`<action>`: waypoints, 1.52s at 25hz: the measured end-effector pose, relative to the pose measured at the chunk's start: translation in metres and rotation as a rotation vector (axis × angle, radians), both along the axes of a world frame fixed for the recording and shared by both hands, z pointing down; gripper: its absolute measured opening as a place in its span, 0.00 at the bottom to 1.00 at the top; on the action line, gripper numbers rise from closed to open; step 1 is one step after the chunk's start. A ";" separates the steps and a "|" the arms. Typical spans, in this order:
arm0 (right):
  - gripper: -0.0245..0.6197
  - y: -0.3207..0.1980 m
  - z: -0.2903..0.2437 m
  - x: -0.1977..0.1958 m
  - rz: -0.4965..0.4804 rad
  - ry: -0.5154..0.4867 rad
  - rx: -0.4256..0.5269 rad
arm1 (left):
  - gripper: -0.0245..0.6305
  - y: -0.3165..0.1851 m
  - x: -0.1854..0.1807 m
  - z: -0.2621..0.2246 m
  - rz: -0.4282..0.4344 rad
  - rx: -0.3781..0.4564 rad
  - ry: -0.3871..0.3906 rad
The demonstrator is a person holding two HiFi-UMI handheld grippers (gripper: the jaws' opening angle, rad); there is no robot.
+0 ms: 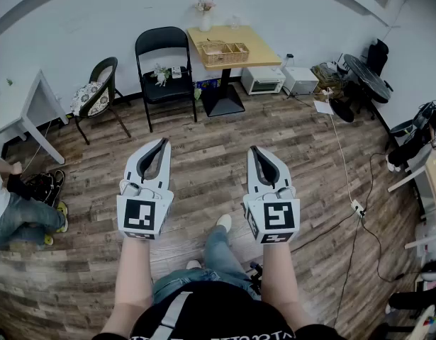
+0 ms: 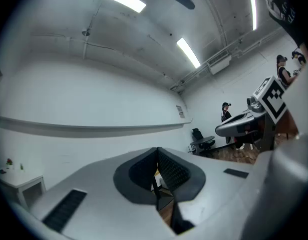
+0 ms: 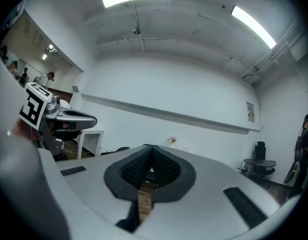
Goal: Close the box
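Observation:
Both grippers are held side by side above the wooden floor, pointing toward the far wall. In the head view my left gripper (image 1: 163,142) has its jaws together with nothing between them. My right gripper (image 1: 254,149) is likewise shut and empty. The left gripper view shows the left gripper (image 2: 157,149) with its dark pads meeting, and the right gripper view shows the same for the right gripper (image 3: 151,147). A woven basket-like box (image 1: 222,52) sits on a small wooden table (image 1: 256,48) by the far wall, well beyond both grippers.
A black folding chair (image 1: 164,66) and a cushioned chair (image 1: 97,92) stand left of the wooden table. A white table (image 1: 23,108) and a seated person (image 1: 12,207) are at the left. A microwave (image 1: 264,81), a power strip (image 1: 358,207) with cables and a round black table (image 1: 366,73) are at the right.

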State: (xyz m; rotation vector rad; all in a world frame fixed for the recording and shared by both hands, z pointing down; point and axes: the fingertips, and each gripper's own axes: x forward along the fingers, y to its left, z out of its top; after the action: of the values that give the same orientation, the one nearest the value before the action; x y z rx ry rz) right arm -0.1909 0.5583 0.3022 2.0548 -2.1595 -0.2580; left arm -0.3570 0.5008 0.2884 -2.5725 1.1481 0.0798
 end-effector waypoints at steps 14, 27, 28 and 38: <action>0.49 -0.110 0.014 0.025 -0.034 -0.129 -0.088 | 0.06 -0.101 0.020 -0.003 0.001 -0.026 0.004; 0.49 -0.287 0.007 0.112 -0.067 -0.101 -0.108 | 0.06 -0.273 0.100 -0.007 -0.058 -0.064 0.033; 0.49 -0.297 0.006 0.120 -0.070 -0.097 -0.105 | 0.06 -0.282 0.107 -0.009 -0.063 -0.062 0.035; 0.49 -0.363 -0.010 0.164 -0.088 -0.108 -0.055 | 0.06 -0.351 0.145 -0.014 -0.069 -0.062 0.025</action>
State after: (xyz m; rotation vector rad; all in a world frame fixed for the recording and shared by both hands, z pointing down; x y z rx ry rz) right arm -0.0269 0.1949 0.2920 1.9903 -2.2962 -0.0983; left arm -0.2117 0.1503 0.2745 -2.5897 1.2670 0.0612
